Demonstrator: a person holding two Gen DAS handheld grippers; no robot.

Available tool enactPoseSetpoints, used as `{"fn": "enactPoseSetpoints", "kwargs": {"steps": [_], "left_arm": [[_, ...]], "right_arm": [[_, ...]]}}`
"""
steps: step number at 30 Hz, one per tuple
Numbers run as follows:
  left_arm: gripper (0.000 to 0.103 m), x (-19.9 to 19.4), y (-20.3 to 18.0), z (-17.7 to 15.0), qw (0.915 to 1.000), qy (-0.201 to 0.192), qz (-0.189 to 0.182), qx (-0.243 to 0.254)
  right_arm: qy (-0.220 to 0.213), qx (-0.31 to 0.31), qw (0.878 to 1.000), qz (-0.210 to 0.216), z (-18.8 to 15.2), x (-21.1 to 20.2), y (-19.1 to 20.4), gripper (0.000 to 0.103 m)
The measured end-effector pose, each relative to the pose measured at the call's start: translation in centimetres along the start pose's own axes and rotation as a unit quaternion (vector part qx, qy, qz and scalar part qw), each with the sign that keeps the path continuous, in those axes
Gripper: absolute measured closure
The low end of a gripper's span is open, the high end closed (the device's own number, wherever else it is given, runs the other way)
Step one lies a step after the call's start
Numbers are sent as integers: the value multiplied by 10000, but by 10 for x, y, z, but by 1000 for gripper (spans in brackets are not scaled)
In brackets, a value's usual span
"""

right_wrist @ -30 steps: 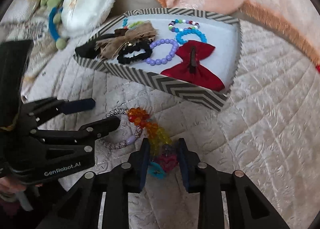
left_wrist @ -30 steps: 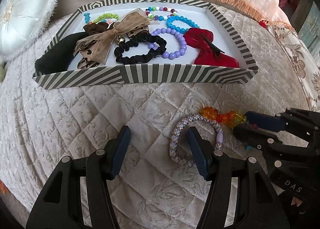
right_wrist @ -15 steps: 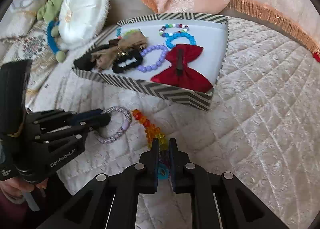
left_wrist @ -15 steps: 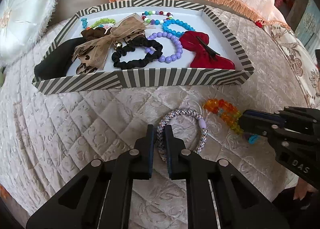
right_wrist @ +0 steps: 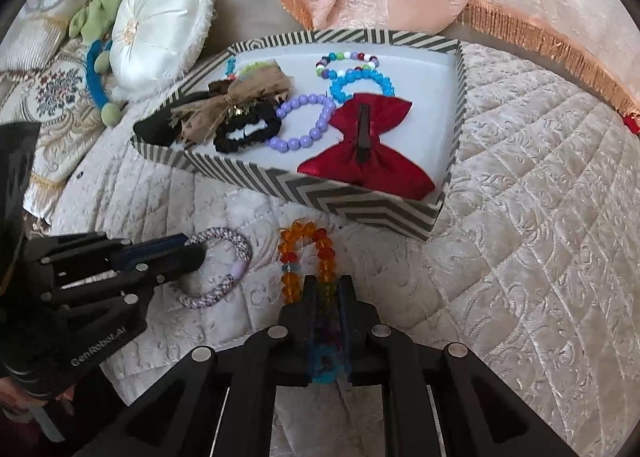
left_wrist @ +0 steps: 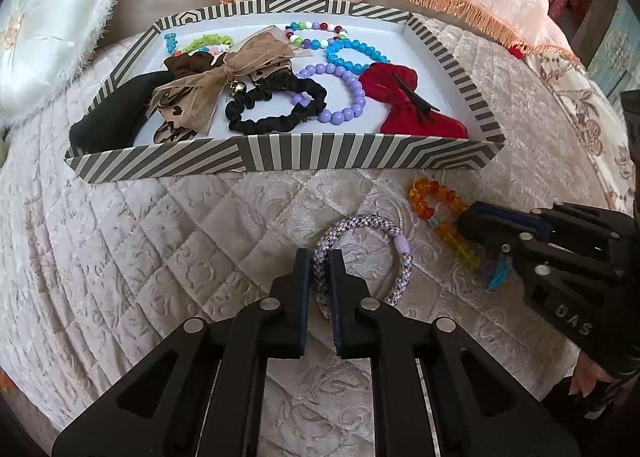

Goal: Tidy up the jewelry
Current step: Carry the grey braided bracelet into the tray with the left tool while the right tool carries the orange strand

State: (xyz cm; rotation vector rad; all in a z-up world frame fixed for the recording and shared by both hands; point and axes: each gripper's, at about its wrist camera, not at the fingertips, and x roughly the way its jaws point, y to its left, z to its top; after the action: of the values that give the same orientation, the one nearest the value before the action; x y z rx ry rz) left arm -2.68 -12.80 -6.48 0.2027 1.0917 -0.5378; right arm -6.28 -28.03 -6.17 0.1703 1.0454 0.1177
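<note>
The right claw (right_wrist: 327,285) is clamped on the near end of a bead bracelet (right_wrist: 306,253), whose orange loop lies on the quilt (right_wrist: 520,257) just ahead of the fingertips. Left of it, the left claw (right_wrist: 188,253) grips a woven bracelet (right_wrist: 236,257). Farther ahead sits a striped tray (right_wrist: 360,209) holding a red bow (right_wrist: 384,141), a purple bracelet (right_wrist: 320,125) and a black scrunchie (right_wrist: 248,133).

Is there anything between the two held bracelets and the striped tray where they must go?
Only the tray's striped front wall stands between the woven bracelet, the orange beaded bracelet and the inside. The bare floor lies behind the red bow.
</note>
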Motion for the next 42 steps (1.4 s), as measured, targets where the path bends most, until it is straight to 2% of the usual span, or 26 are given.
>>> {"fn": "enactPoseSetpoints", "kwargs": {"steps": [9,18,28,42], "left_arm": [[96,-20,12,-1,9992,-220,-207,-249],[96,-50,8,-4,9982,-574,-12,-180],[96,-78,7,-5,9951,-911,394,-42],[96,-103,10,2,9905,-1210,646,2]], "right_arm": [[-706,234,9966,347,0,-54,-2,95],[-1101,378,9907,701,-2,-89,5,95],[-1279,342,9887,706,-4,-111,12,95],[-1397,118,9892,432,11,-136,23,95]]}}
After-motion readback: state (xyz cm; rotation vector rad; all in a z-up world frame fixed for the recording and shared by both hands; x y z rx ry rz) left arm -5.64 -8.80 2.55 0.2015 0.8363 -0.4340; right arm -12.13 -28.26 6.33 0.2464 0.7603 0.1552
